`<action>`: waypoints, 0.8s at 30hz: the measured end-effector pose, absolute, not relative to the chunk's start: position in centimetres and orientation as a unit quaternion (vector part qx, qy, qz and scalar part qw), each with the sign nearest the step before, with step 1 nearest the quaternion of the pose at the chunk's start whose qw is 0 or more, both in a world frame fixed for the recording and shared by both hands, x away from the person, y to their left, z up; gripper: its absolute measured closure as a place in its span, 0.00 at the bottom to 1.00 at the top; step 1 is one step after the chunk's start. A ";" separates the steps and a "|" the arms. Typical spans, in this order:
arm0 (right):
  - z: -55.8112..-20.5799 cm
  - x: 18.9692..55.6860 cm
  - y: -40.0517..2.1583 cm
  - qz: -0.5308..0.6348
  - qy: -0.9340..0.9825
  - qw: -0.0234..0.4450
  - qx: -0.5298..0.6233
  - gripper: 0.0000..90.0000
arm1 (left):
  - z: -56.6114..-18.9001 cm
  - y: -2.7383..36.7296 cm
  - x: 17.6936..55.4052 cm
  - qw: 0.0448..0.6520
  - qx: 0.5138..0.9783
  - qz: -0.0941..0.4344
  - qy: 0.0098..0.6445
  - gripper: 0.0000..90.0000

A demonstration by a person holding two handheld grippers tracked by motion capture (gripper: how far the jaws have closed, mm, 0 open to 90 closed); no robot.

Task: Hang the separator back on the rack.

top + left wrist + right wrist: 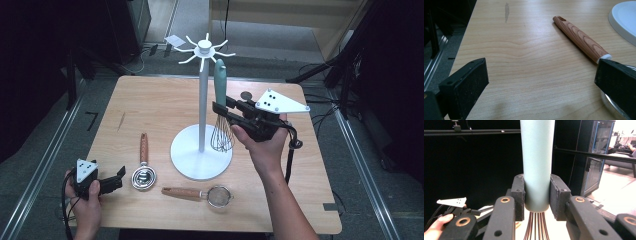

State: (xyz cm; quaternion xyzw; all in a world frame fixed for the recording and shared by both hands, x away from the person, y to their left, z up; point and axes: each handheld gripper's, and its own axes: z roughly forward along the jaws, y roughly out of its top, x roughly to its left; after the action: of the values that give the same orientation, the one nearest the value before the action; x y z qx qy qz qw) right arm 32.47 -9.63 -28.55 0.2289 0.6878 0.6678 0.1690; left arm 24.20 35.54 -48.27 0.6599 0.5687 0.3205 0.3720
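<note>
- Apparently the step in hand is hanging a utensil on the white stand [202, 112]: the right gripper [223, 109] is holding the whisk [221, 112] upright beside the stand's pole, with the top of the teal handle [537, 165] sitting just under one of the white hooks [204, 50] at the crown.
- Judging by that, the next move is calling for lining up the handle's top end with a hook arm; whether the handle has a hanging hole cannot be told from these views.
- The right gripper's jaws are clamping the teal handle from both sides, pads pressed flat against it just above where the wires [536, 226] are fanning out below.
- The left gripper [117, 178] is resting low at the near left corner of the wooden table [150, 95], its jaws standing wide apart and holding nothing.
- Between and beyond those open jaws, a utensil with a wooden handle [581, 38] is lying flat, its round metal head [143, 178] just beside the gripper's tips.
- A small strainer [200, 194] is lying on the table in front of the stand's base [186, 160], untouched.
</note>
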 end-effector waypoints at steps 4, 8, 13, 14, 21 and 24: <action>-28.6 32.7 -9.9 0.668 0.686 0.170 0.231 0.70 | -48.3 35.5 24.2 0.371 0.660 0.321 0.569 0.00; -28.6 32.6 -10.1 0.674 0.678 0.173 0.236 0.69 | -48.3 35.5 24.2 0.371 0.660 0.320 0.569 0.00; -28.4 32.5 -10.7 0.696 0.660 0.169 0.227 0.76 | -48.3 35.5 24.2 0.371 0.660 0.320 0.569 0.00; -28.4 32.5 -10.7 0.696 0.660 0.169 0.227 0.76 | -48.3 35.5 24.2 0.371 0.660 0.320 0.569 0.00; -28.3 32.8 -11.0 0.702 0.647 0.174 0.242 0.96 | -48.3 35.5 24.2 0.370 0.661 0.320 0.569 0.00; -28.2 33.0 -10.8 0.698 0.643 0.187 0.252 0.97 | -48.3 35.5 24.2 0.370 0.660 0.321 0.569 0.00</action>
State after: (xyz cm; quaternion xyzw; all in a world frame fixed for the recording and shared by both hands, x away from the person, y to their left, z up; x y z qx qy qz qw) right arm 33.00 -10.83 -28.20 0.2521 0.6435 0.6983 0.1866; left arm 24.24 35.52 -48.29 0.6603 0.5694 0.3206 0.3701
